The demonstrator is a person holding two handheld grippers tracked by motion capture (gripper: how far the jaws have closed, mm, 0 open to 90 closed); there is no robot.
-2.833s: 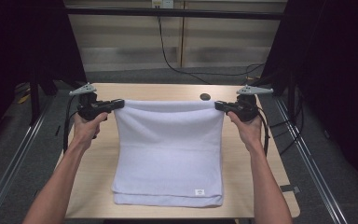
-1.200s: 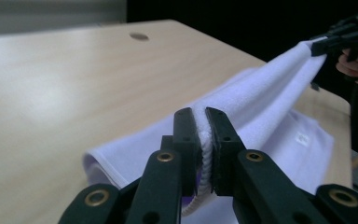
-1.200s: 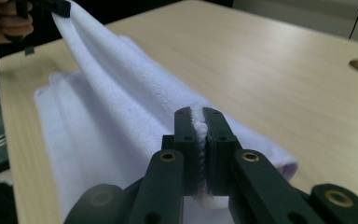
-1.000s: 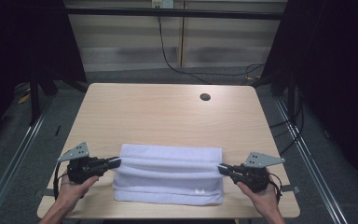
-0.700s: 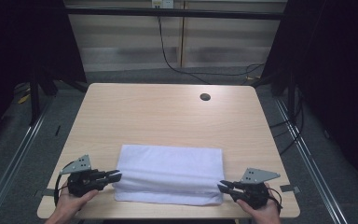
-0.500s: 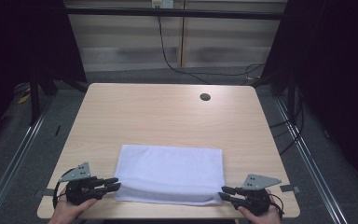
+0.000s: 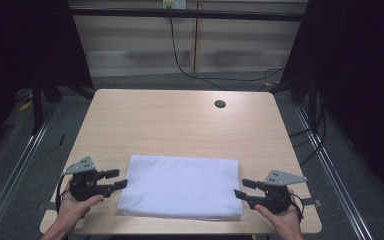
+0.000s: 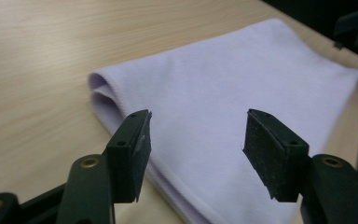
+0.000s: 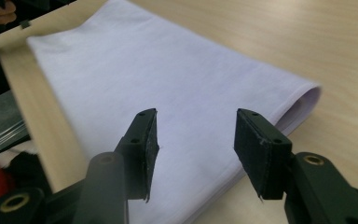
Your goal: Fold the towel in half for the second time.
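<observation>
White terry cloth, a folded towel (image 7: 181, 186), lay flat on the light wooden table (image 7: 180, 122) in the lower middle of the high view, its long edges running across the frame and its near edge close to the table's front rim. At the lower left of that view the left gripper (image 7: 116, 179), held in the person's left hand (image 7: 75, 205), sat just beside the towel's left end, with its tips at the cloth's edge. At the lower right the right gripper (image 7: 245, 187), held in the right hand (image 7: 280, 220), sat just beside the towel's right end.

Both sets of jaws had just been opening, and nothing was clamped in either. In the left gripper view the 2 black jaws (image 8: 193, 154) stood well apart at the bottom of the frame, the pads clear of the fabric, with the towel's rounded fold (image 8: 100, 91) showing at centre left, ahead of the left jaw, and the cloth stretching toward the upper right. In the right gripper view the jaws (image 9: 196, 149) likewise stood wide, pads off the cloth, with the doubled layers of the fold (image 9: 303, 100) showing at centre right and the towel reaching toward the upper left.

A small dark round hole (image 7: 220, 104) sat in the tabletop in the upper right part of its surface, well apart from the towel.
</observation>
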